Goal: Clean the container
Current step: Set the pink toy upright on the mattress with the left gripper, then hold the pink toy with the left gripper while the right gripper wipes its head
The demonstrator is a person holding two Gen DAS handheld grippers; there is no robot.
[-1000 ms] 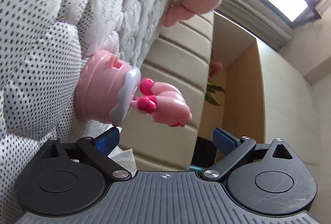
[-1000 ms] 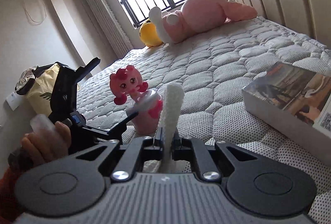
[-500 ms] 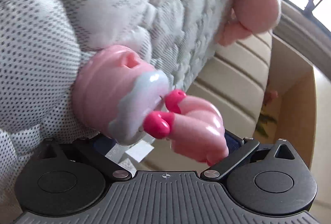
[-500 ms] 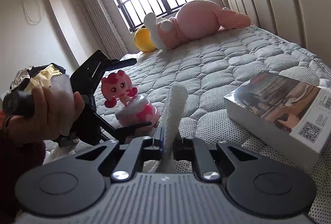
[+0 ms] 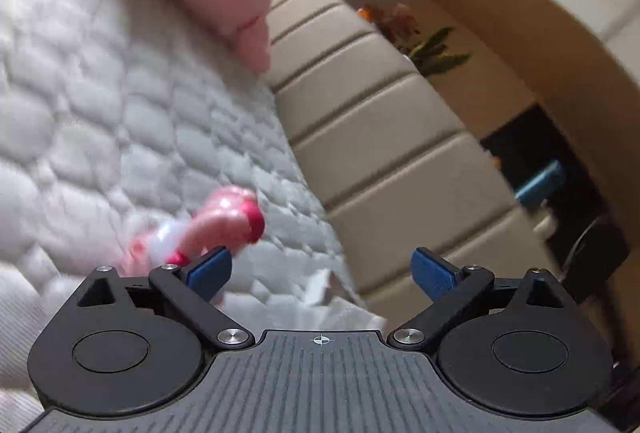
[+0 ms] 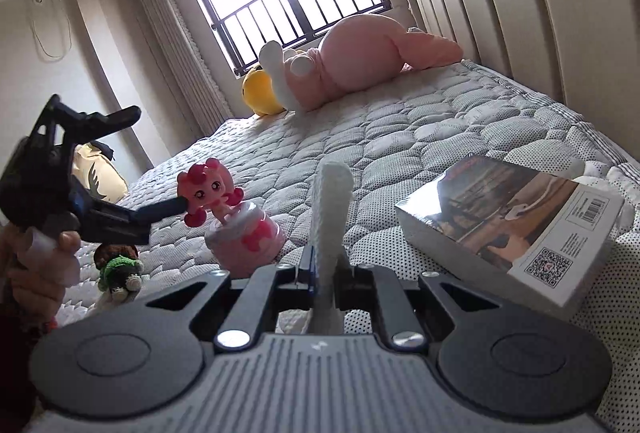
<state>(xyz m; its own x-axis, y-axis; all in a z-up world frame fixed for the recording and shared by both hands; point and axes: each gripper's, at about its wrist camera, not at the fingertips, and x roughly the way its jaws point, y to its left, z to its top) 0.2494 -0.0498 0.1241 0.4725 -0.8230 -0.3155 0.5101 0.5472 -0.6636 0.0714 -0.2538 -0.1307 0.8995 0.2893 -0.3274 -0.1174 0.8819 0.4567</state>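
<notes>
A pink container (image 6: 246, 237) with a pink figurine (image 6: 206, 191) on its lid stands upright on the quilted mattress (image 6: 400, 129). My right gripper (image 6: 320, 267) is shut on a rolled white cloth (image 6: 331, 209), which sticks up just right of the container. A hand (image 6: 44, 257) holds my left gripper (image 6: 160, 157) open at the left; its lower finger (image 6: 160, 211) points at the figurine's head. In the left wrist view the left gripper (image 5: 320, 271) holds nothing, and the blurred container (image 5: 200, 229) lies beyond its left fingertip.
A shrink-wrapped box (image 6: 508, 225) lies on the mattress to the right. A small green crochet doll (image 6: 120, 269) sits left of the container. A pink plush (image 6: 360, 61) and a yellow plush (image 6: 260, 93) lie far back. A padded headboard (image 6: 520, 13) lines the right.
My left gripper has pulled back and up from the container, still open, and its view has swung toward the headboard. The right gripper has kept the cloth and shifted slightly.
</notes>
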